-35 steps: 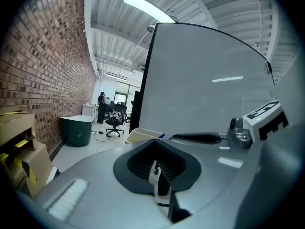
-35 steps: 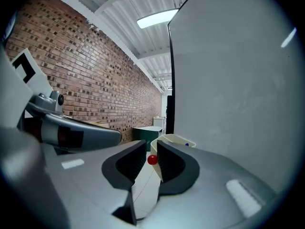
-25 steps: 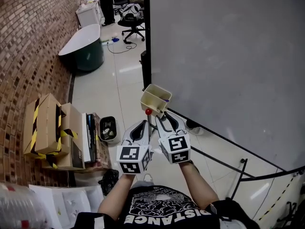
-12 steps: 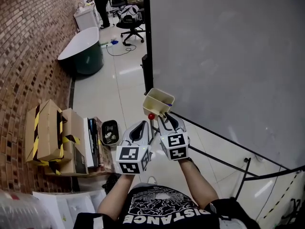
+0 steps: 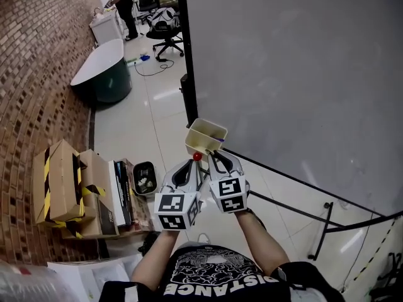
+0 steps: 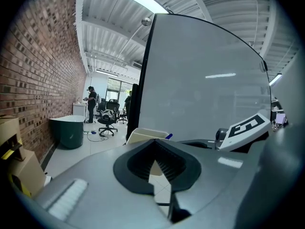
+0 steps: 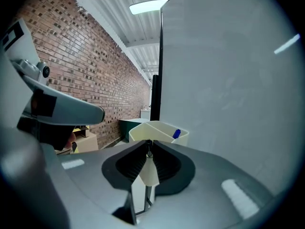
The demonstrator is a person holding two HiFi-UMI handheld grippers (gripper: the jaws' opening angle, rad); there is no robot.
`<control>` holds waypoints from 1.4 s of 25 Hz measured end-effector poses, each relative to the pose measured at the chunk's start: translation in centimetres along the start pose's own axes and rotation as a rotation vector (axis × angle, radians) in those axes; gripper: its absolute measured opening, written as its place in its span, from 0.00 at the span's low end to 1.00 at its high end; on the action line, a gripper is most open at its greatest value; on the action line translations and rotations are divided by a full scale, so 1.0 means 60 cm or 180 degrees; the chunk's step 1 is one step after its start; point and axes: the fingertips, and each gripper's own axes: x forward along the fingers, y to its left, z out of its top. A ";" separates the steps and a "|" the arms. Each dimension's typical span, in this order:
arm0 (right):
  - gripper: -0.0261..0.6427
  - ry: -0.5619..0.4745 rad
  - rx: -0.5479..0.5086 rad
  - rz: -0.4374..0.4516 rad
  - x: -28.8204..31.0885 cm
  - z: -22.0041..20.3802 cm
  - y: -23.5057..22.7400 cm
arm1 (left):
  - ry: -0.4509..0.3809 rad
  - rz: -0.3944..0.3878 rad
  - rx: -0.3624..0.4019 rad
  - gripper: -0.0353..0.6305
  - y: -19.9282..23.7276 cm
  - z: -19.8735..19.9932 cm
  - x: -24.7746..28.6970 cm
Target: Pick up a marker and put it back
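A cream holder (image 5: pixel 206 136) hangs on the whiteboard's lower edge. Just below it, a marker with a red cap (image 5: pixel 197 156) stands between the tips of my two grippers. My right gripper (image 5: pixel 211 155) is closing its jaws on it. In the right gripper view (image 7: pixel 149 147) a thin dark shaft sits pinched at the jaw tips; the red cap is hidden there. My left gripper (image 5: pixel 191 163) lies close beside it on the left, and in its own view (image 6: pixel 155 141) it is shut with nothing between the jaws. A blue marker (image 7: pixel 176 133) sticks out of the holder (image 6: pixel 143 135).
The grey whiteboard (image 5: pixel 289 74) fills the right side, with its black stand legs (image 5: pixel 321 228) on the floor. Cardboard boxes (image 5: pixel 63 181) and a small black bin (image 5: pixel 144 175) lie by the brick wall on the left. Farther off are a green tub (image 5: pixel 101 74), an office chair (image 5: pixel 165 27) and a person (image 5: pixel 121 5).
The right gripper's jaws have drawn together around the marker under the holder. The red cap has shifted slightly down the picture, toward the grippers. The left gripper has stayed shut.
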 end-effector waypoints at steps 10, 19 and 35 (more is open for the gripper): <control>0.10 -0.0084 -0.0050 -0.0023 -0.030 0.018 -0.004 | -0.0046 0.0072 -0.0040 0.06 -0.008 0.000 -0.021; 0.10 -0.0343 -0.0118 -0.0004 -0.104 0.056 0.003 | -0.0125 0.0147 -0.0054 0.06 -0.044 -0.010 -0.061; 0.10 -0.0860 -0.0133 0.0109 -0.282 0.118 0.027 | -0.0241 0.0288 -0.0043 0.06 -0.134 -0.028 -0.162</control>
